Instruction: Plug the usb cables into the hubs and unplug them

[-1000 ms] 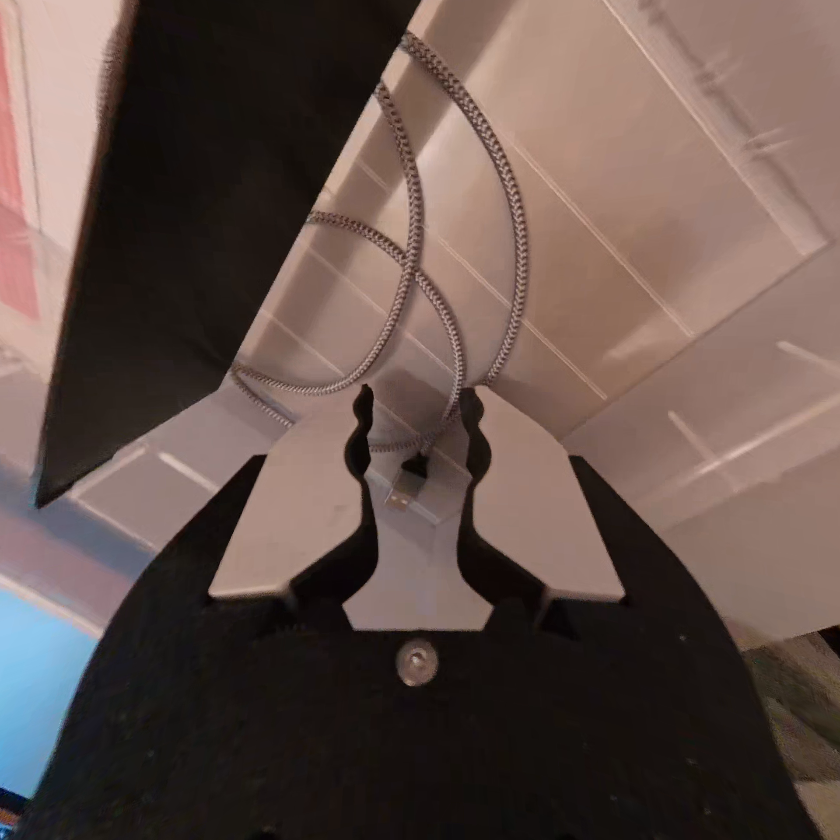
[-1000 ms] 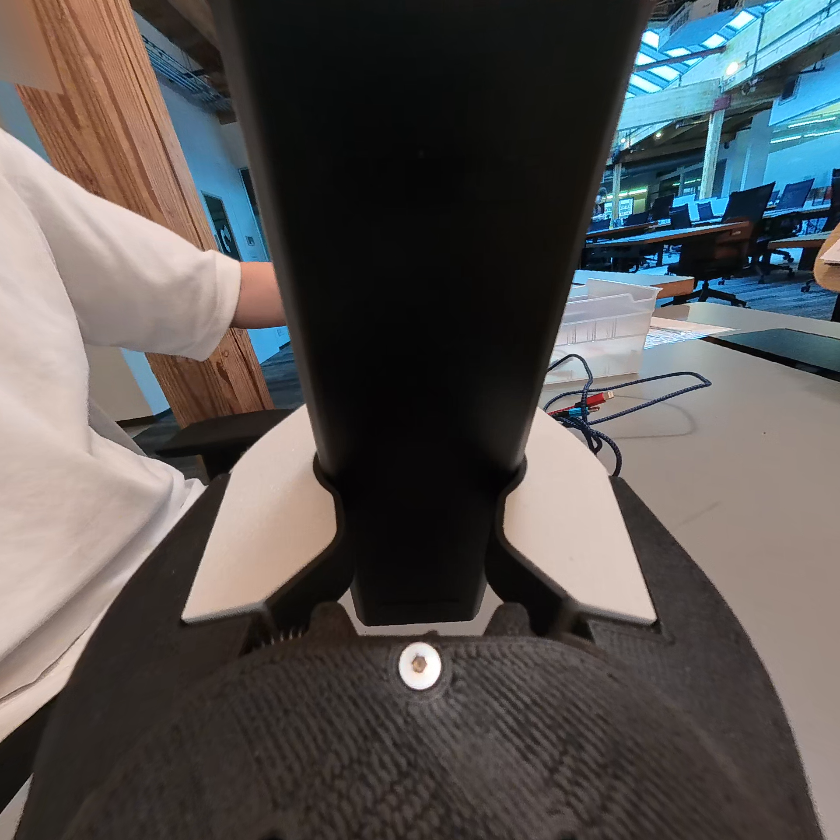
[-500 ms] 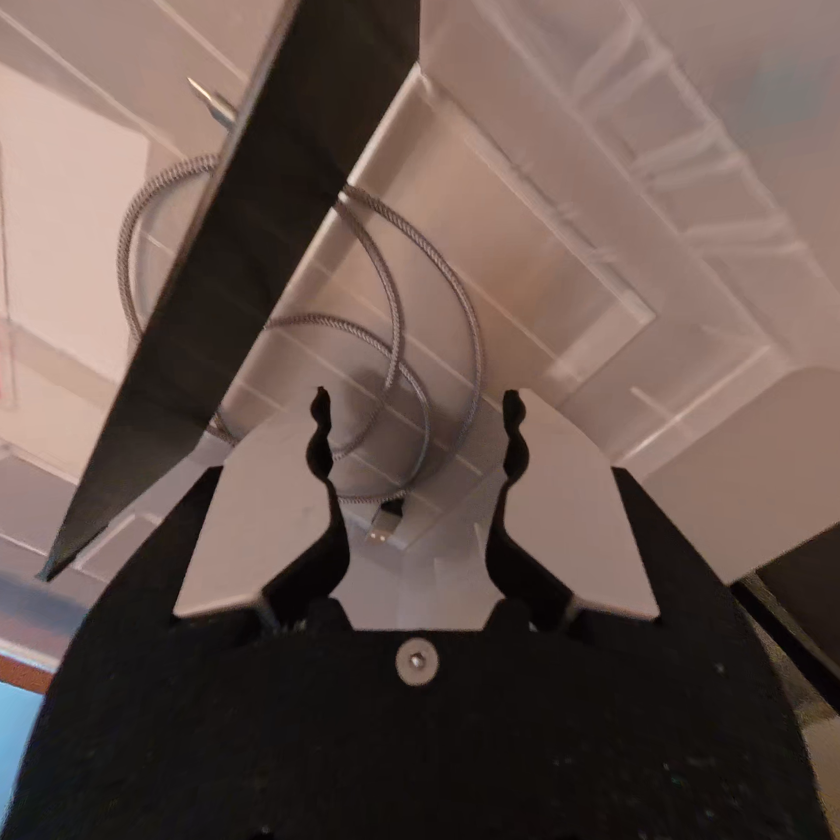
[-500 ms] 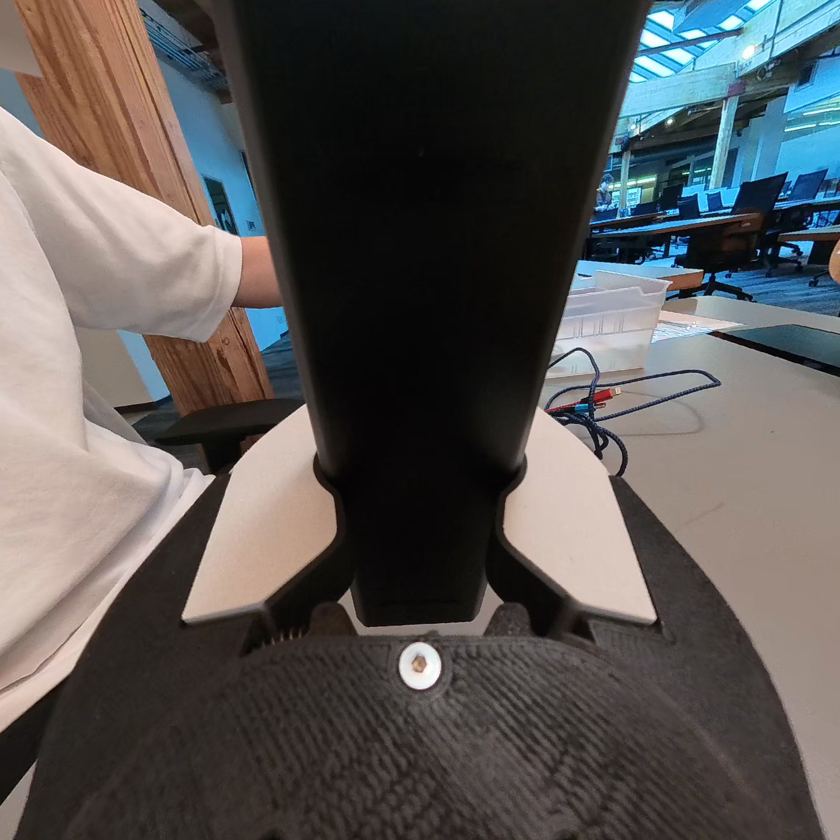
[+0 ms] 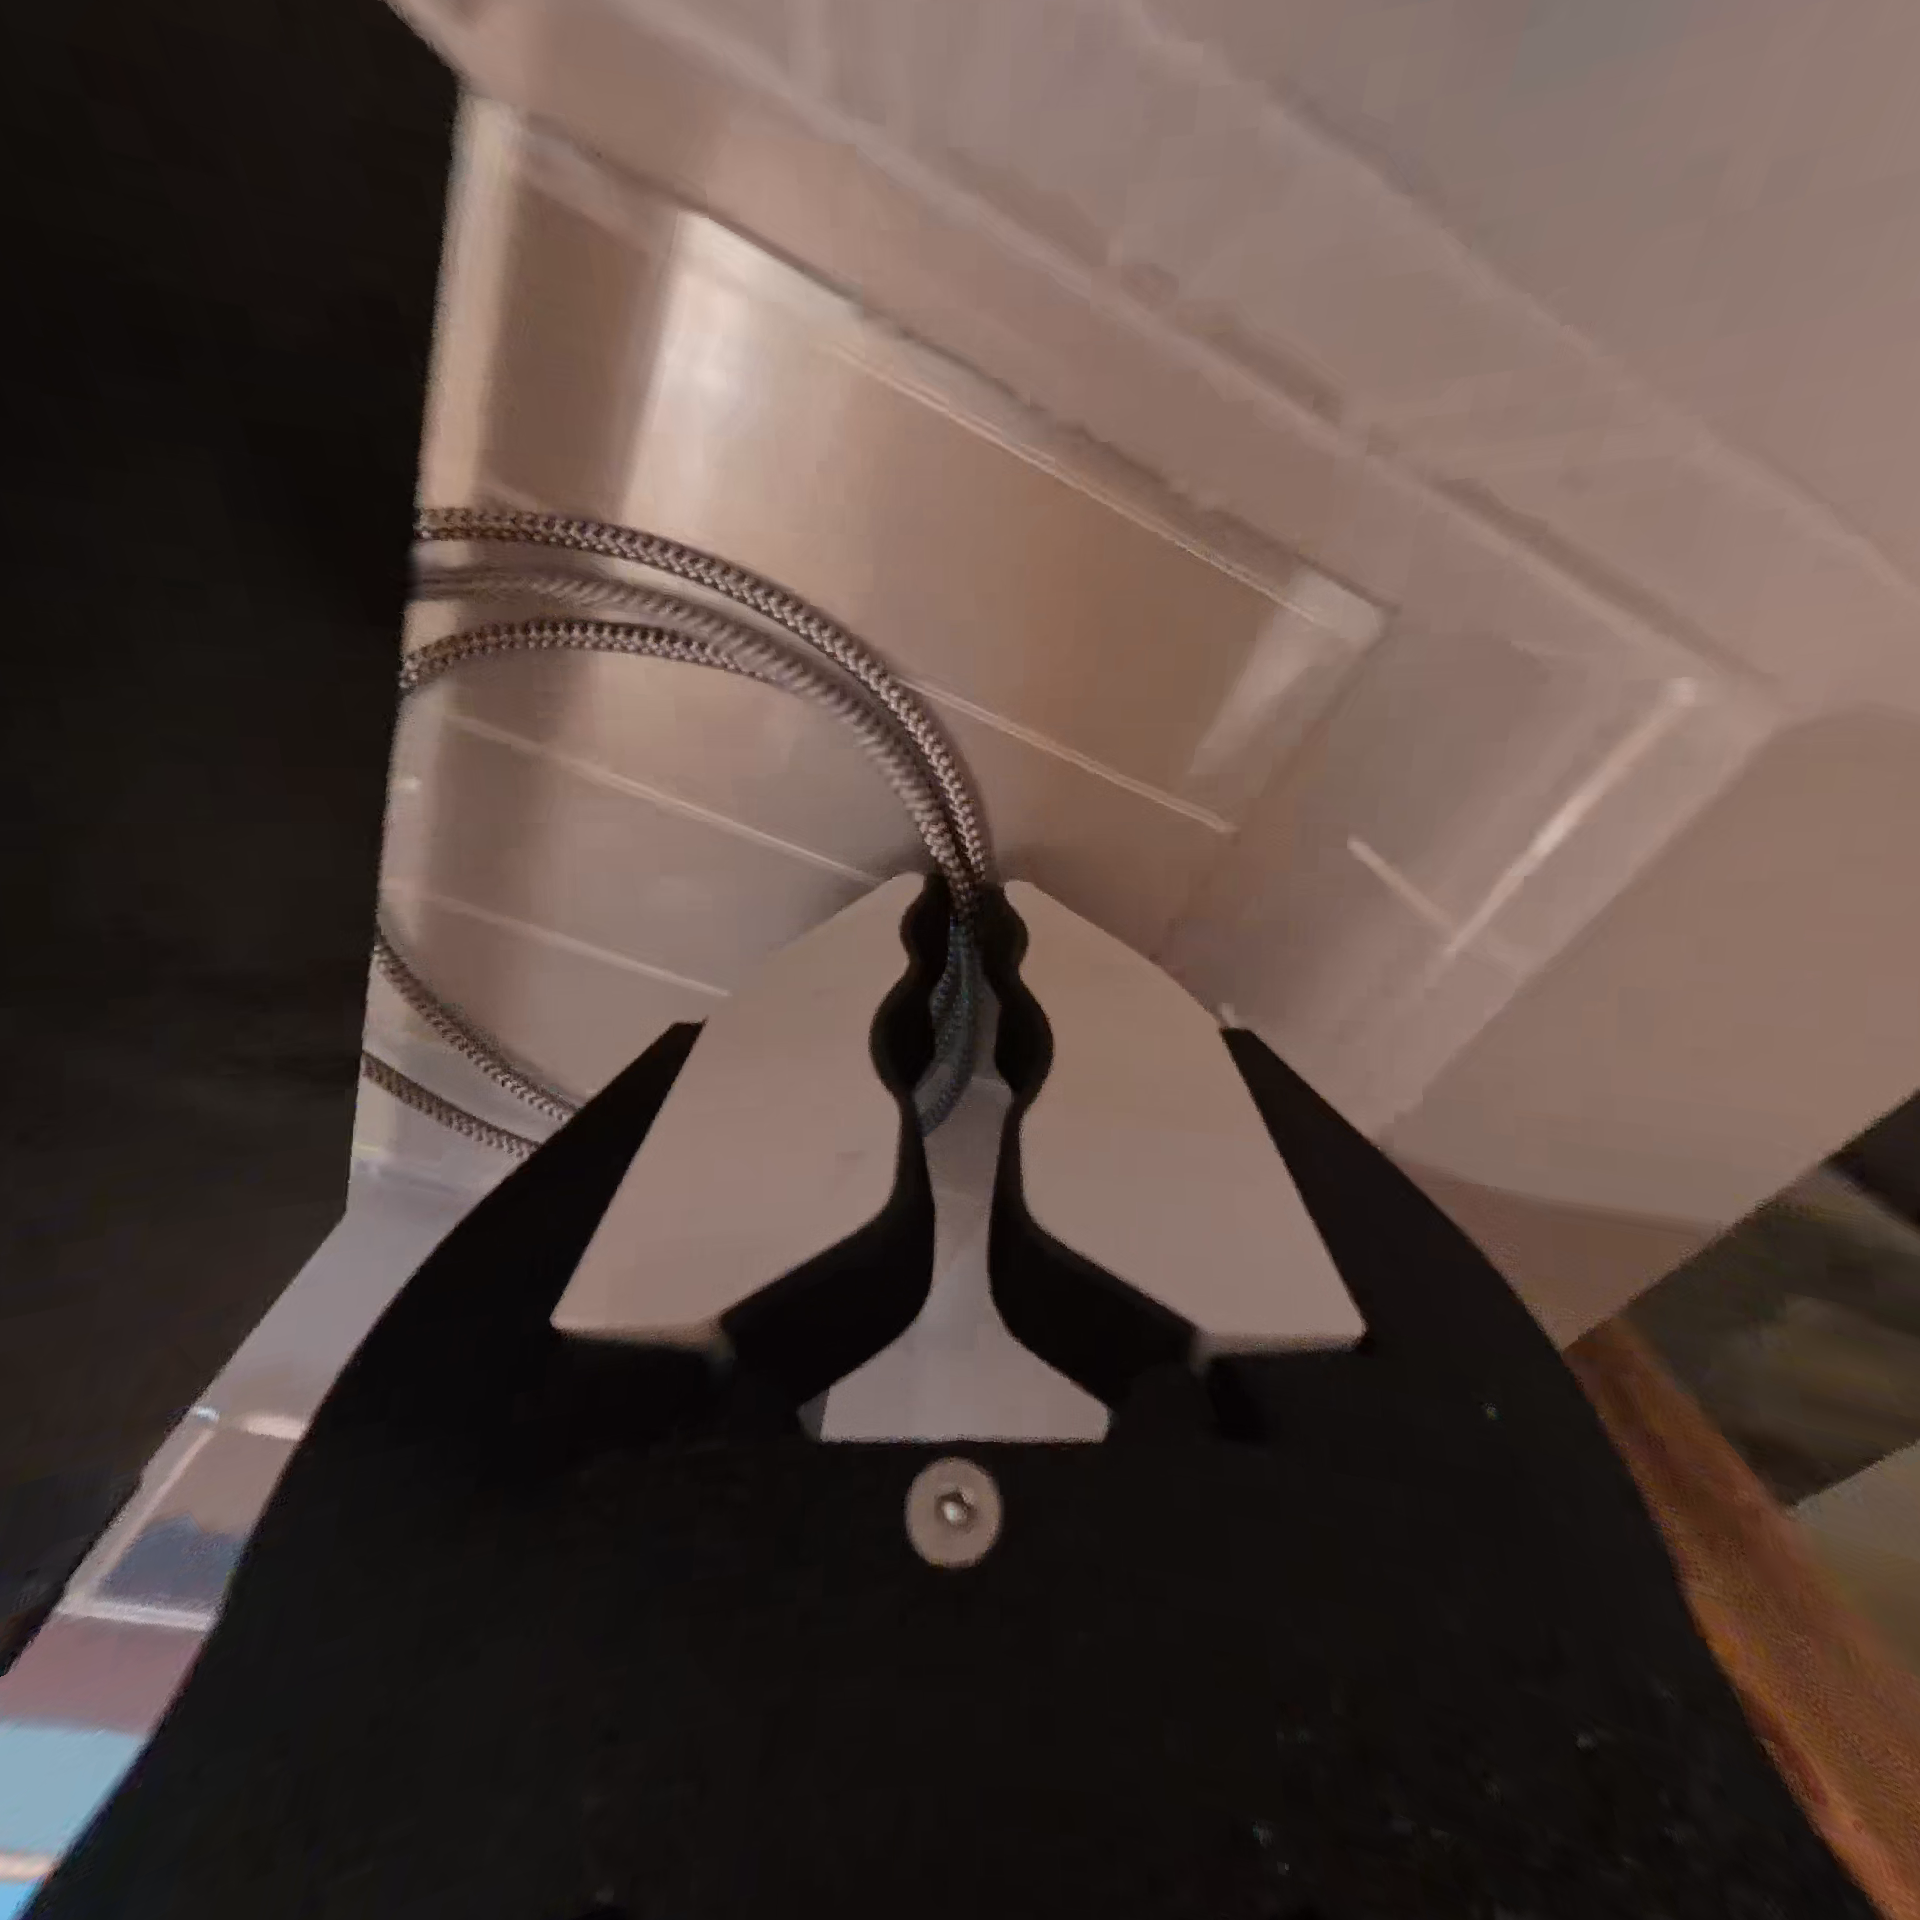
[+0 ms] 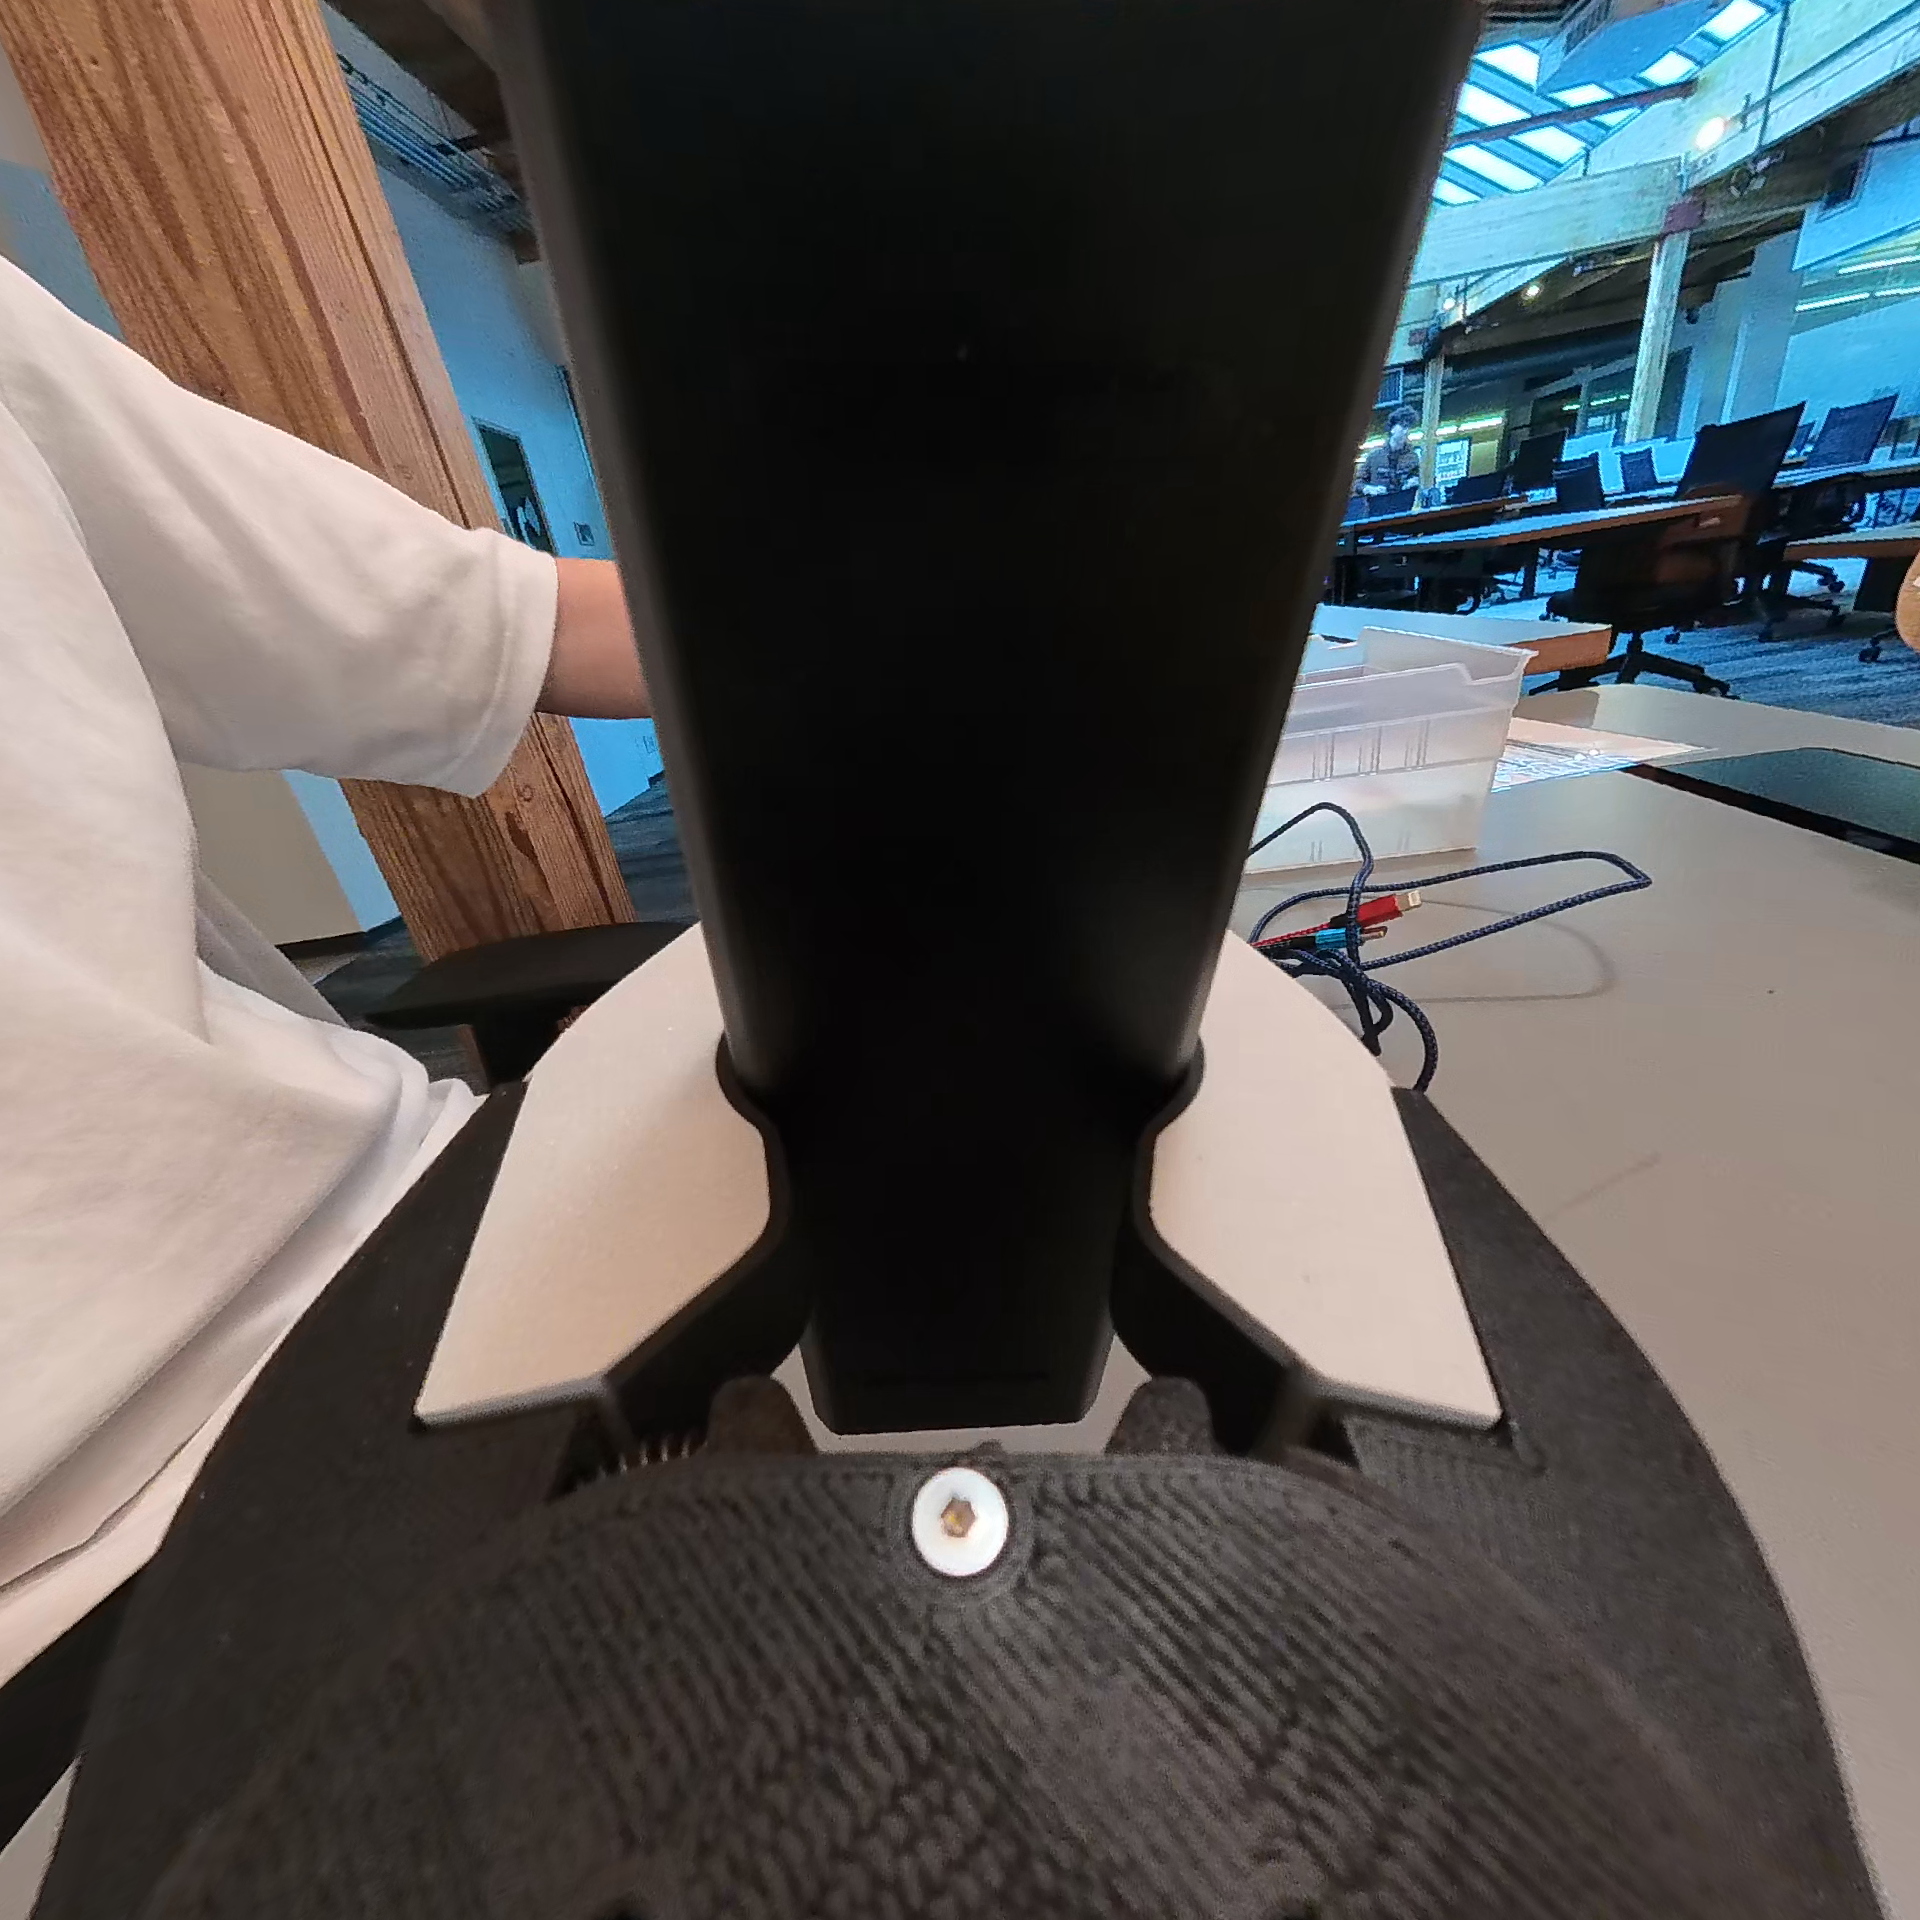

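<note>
Item 1, left gripper (image 5: 961, 914): jaws nearly closed, pinched on two strands of a grey braided cable (image 5: 831, 665) at the fingertips. The cable loops away to the left inside a clear plastic bin (image 5: 1039, 499), its coil partly hidden behind a black slab at the left edge. The plug end of this cable is not visible; whether the grip is on the plug or only on the cord cannot be told, though it looks like cord.

Item 2, right gripper (image 6: 958, 1195): jaws held wide, clamped on either side of a long black hub (image 6: 956, 623) that stands up along the fingers and fills the middle of the view. No ports show on the face in view.

Item 3, table (image 6: 1714, 1091): pale grey. On it, to the right and farther off, a loose bundle of dark blue cables (image 6: 1392, 966) with red and blue plugs, lying just in front of a second clear bin (image 6: 1392, 748).

Item 4, person in a white shirt (image 6: 208, 831): at the left of the right wrist view, arm reaching behind the hub.

Step in hand, as judged: fetching a cable from the bin, with the hub held ready; no plugging has begun.

Next move, as judged: lift the grey cable clear of the bin, then regrip at the plug body so it can be lined up square with a port. A grip on limp cord gives no control of the plug.
</note>
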